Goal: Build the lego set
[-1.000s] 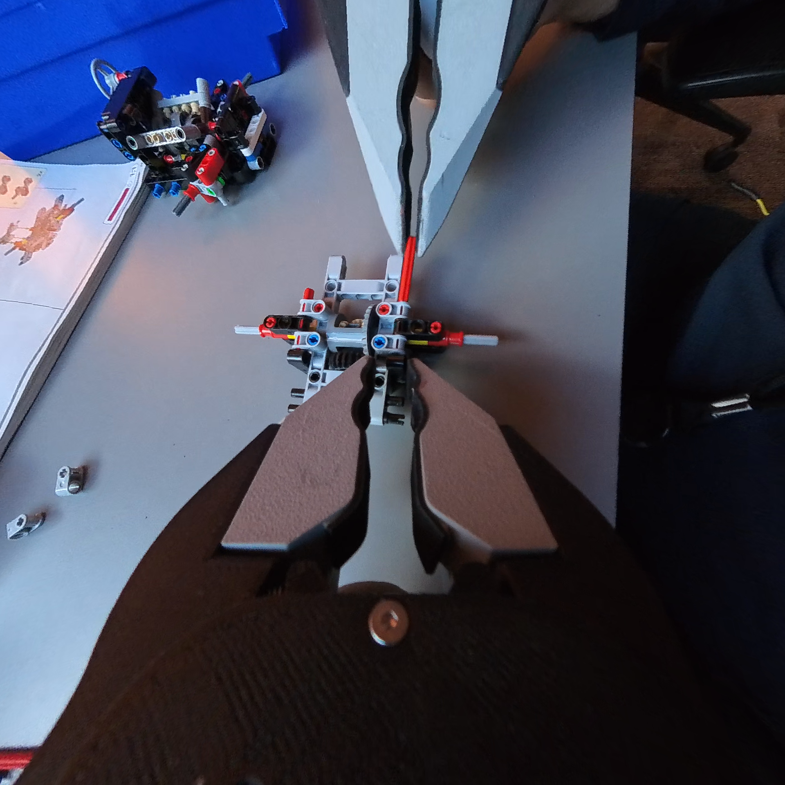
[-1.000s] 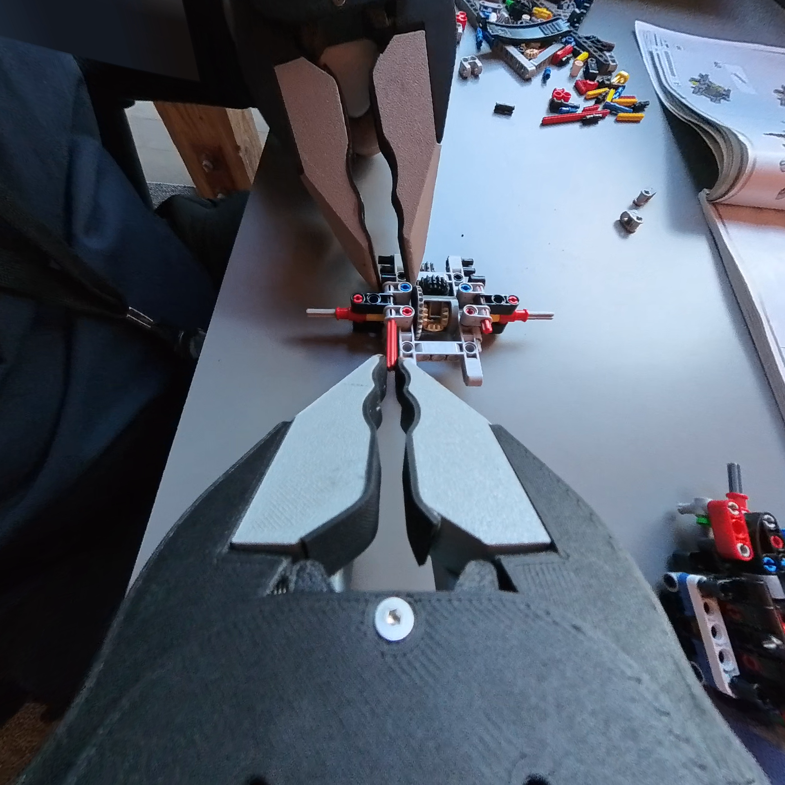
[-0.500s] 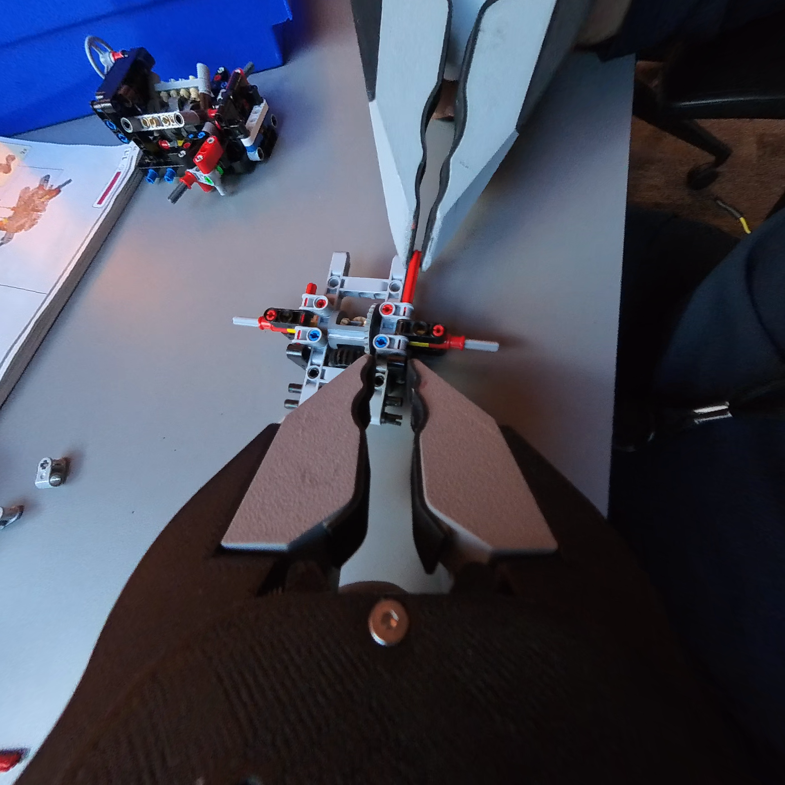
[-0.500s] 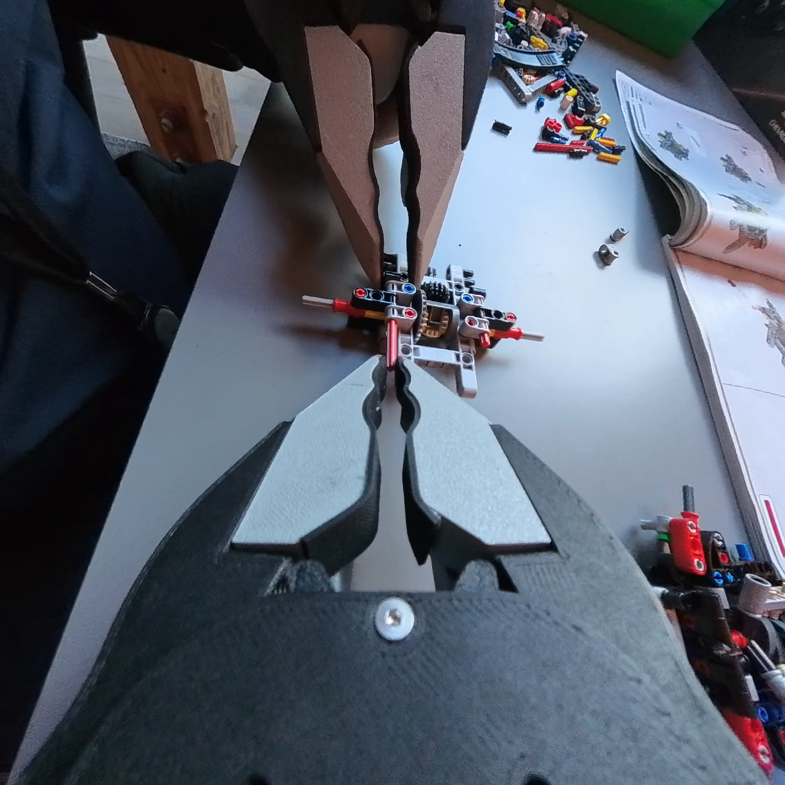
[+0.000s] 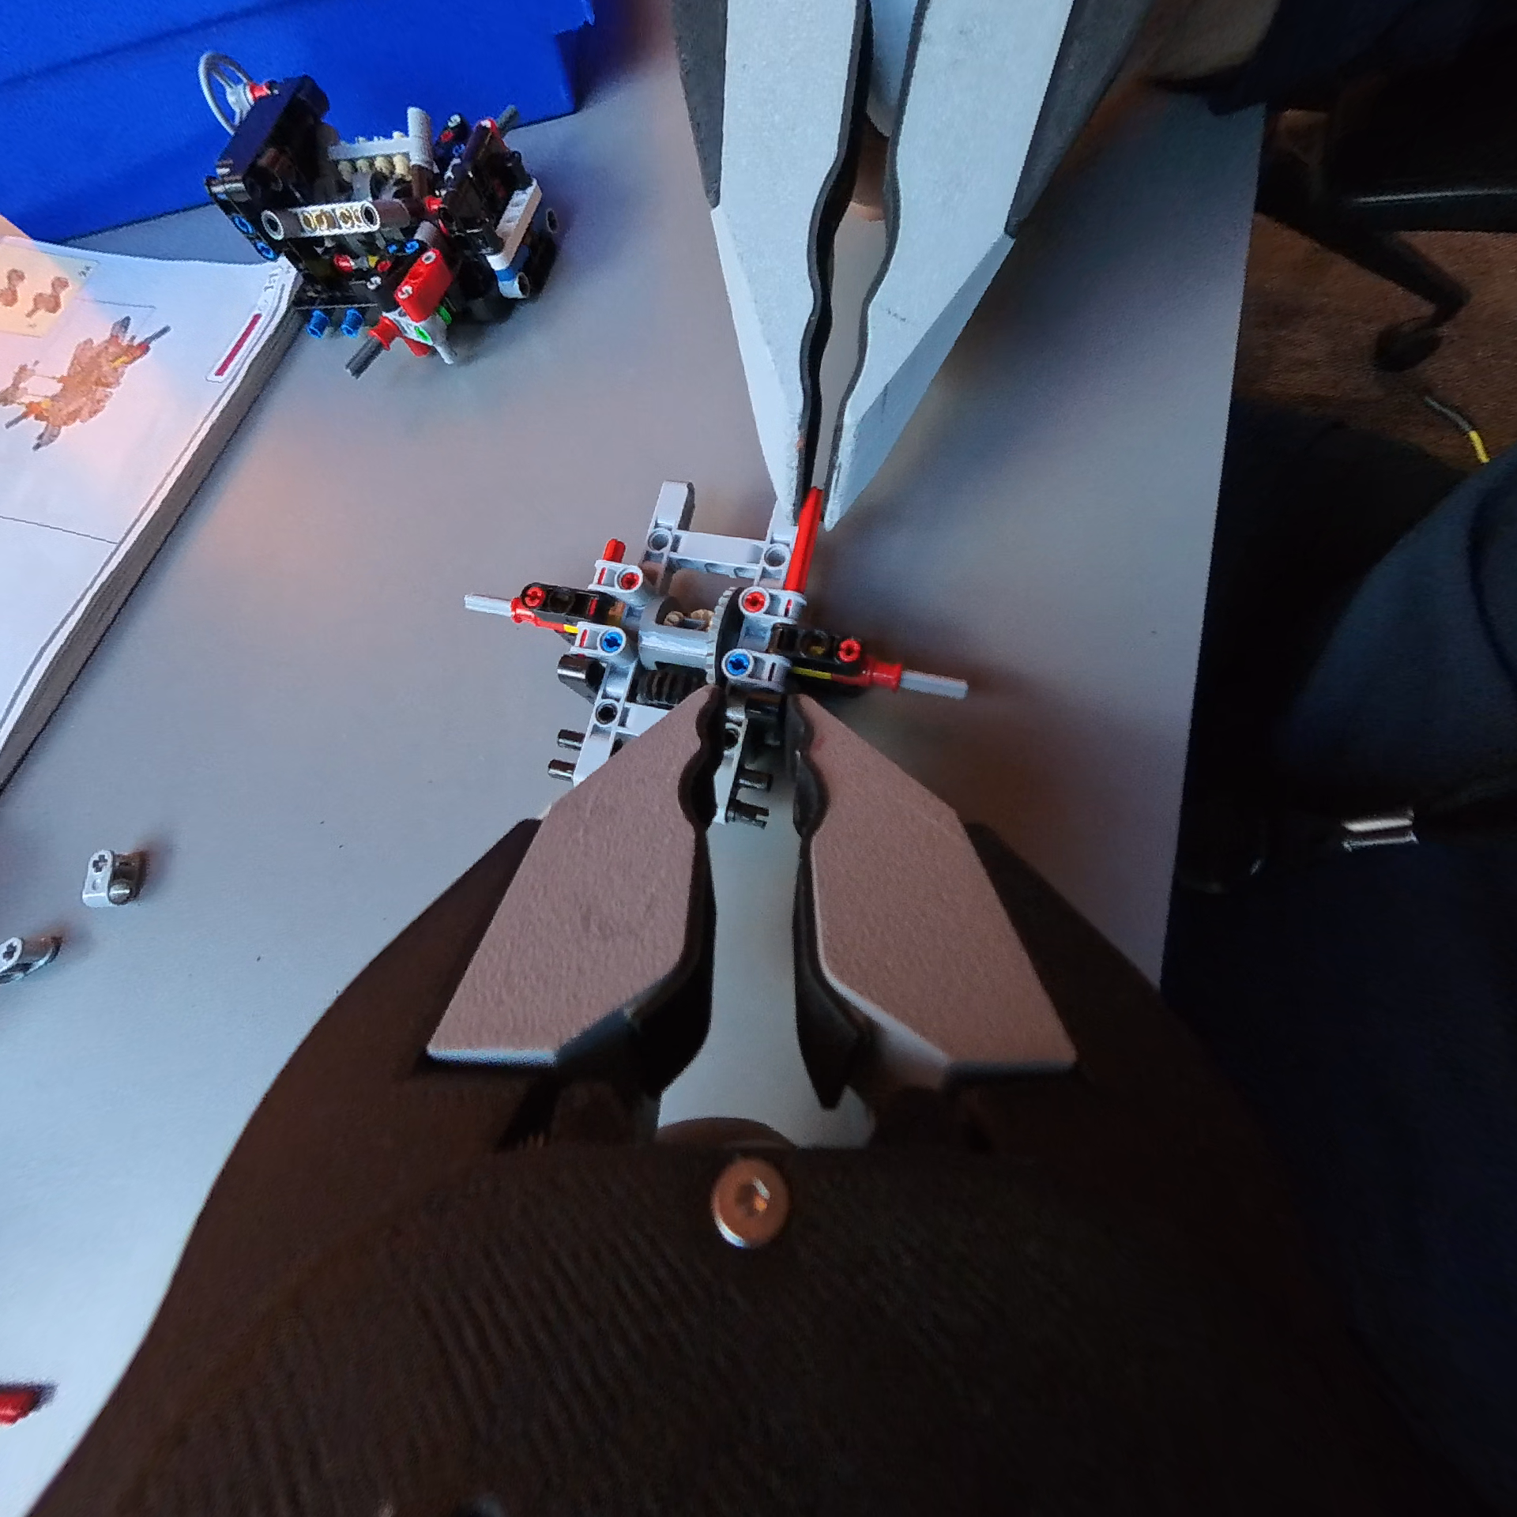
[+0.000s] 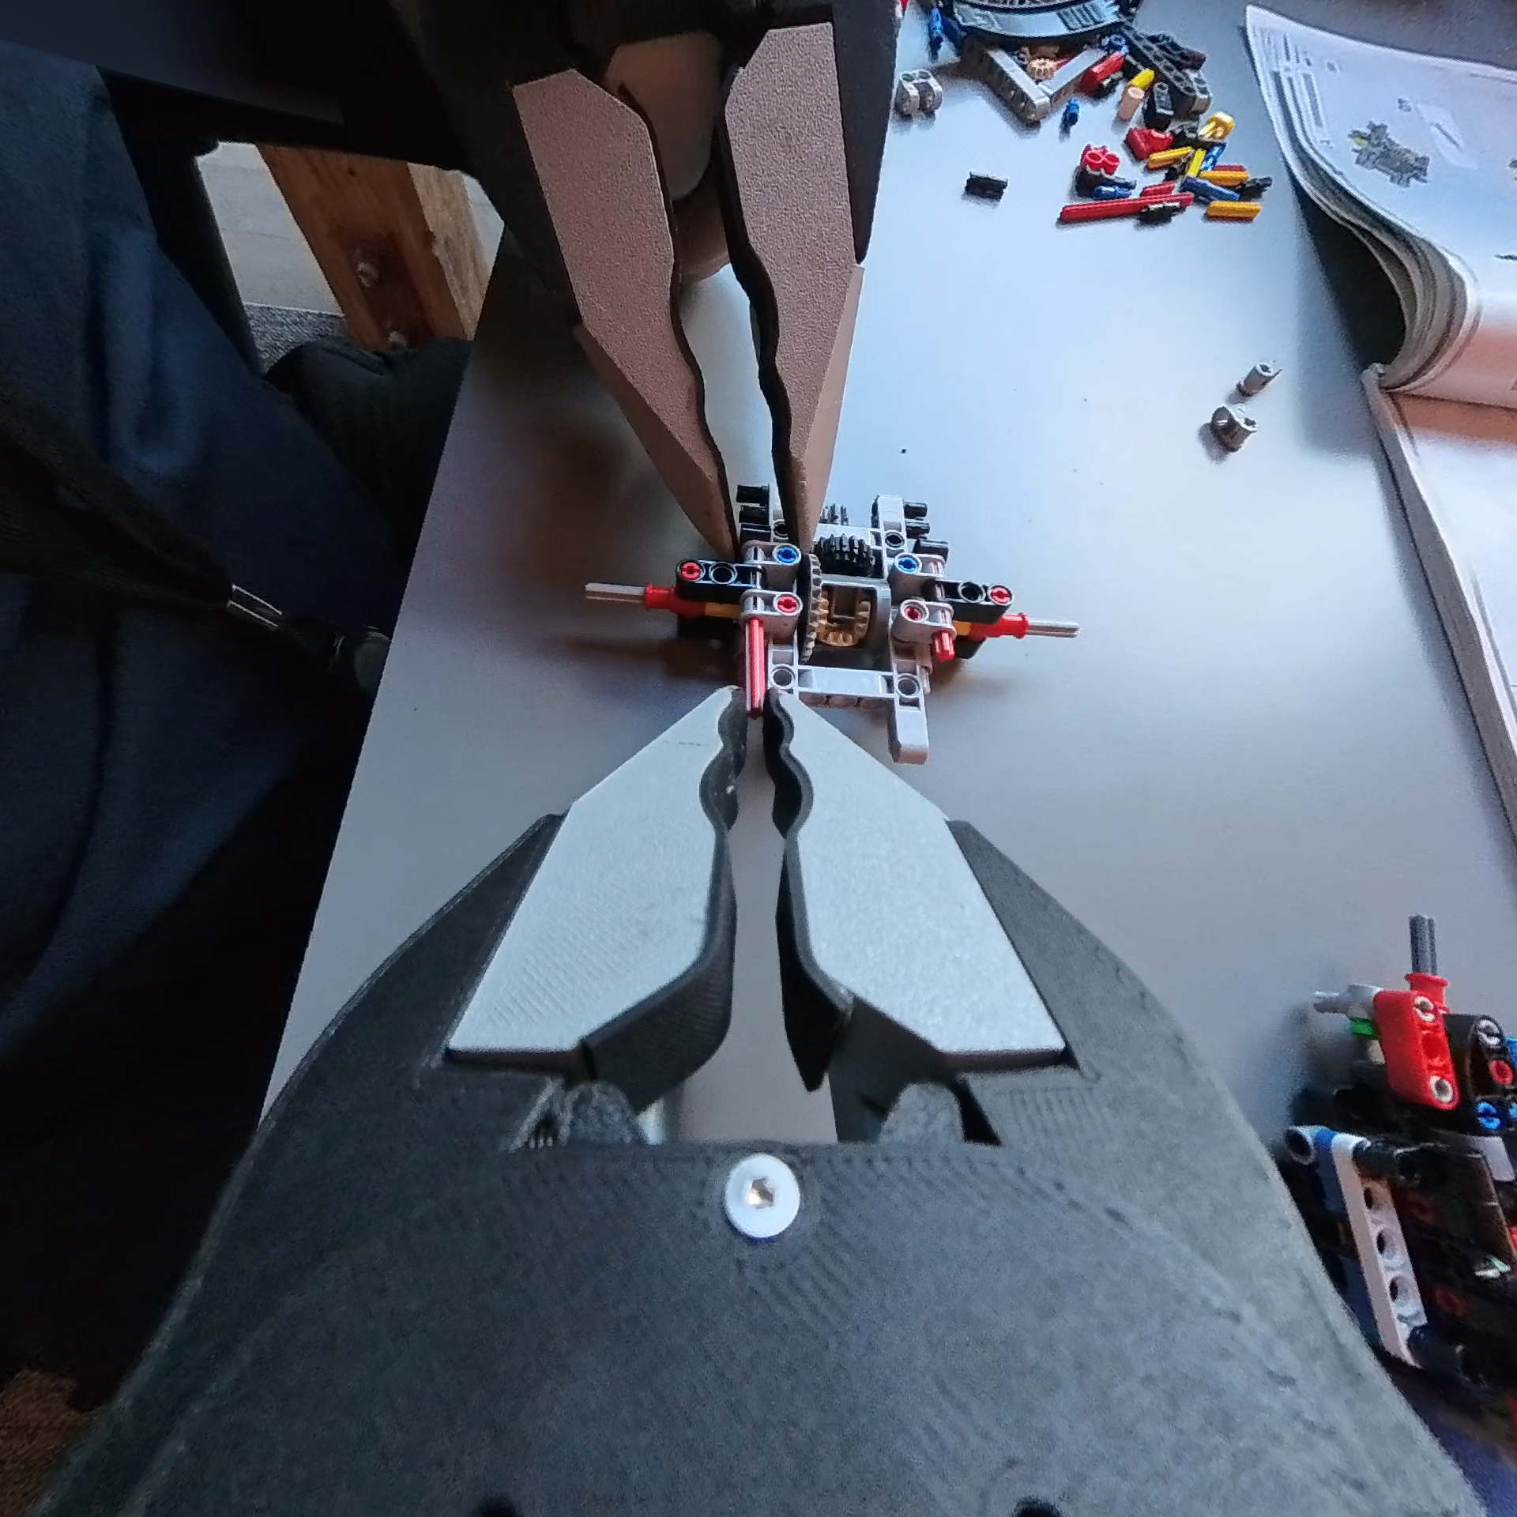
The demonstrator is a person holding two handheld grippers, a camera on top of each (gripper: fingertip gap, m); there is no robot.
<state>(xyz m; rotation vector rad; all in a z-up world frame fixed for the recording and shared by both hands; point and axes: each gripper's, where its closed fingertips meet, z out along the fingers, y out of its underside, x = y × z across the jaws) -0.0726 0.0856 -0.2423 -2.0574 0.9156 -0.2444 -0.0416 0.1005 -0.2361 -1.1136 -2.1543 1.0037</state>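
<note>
Grey tabletop (image 6: pixel 1067 821), dark chair and floor beyond its edge. Small grey-and-black toy-brick gear assembly with red and blue pins (image 5: pixel 698 632) sits mid-table between the two tongs, its thin grey cross axle running left-right.

Left gripper with brown fingers (image 5: pixel 749 722) comes at it from the near side in its own view, clamped on a grey beam at the assembly's near edge; pads press both sides.

Right gripper with grey fingers (image 6: pixel 751 712) faces it from the opposite side, tips pinched on the free end of a thin red axle rod (image 6: pixel 753 661). Rod's long axis lies in line with the right fingers, far end seated in a grey connector of the assembly.

Open instruction booklet (image 5: pixel 98 427), larger black brick build (image 5: pixel 386 222), blue bin (image 5: pixel 287 74), two small grey connectors (image 6: pixel 1239 402) and a scatter of loose coloured bricks (image 6: pixel 1149 172) lie well apart.
</note>
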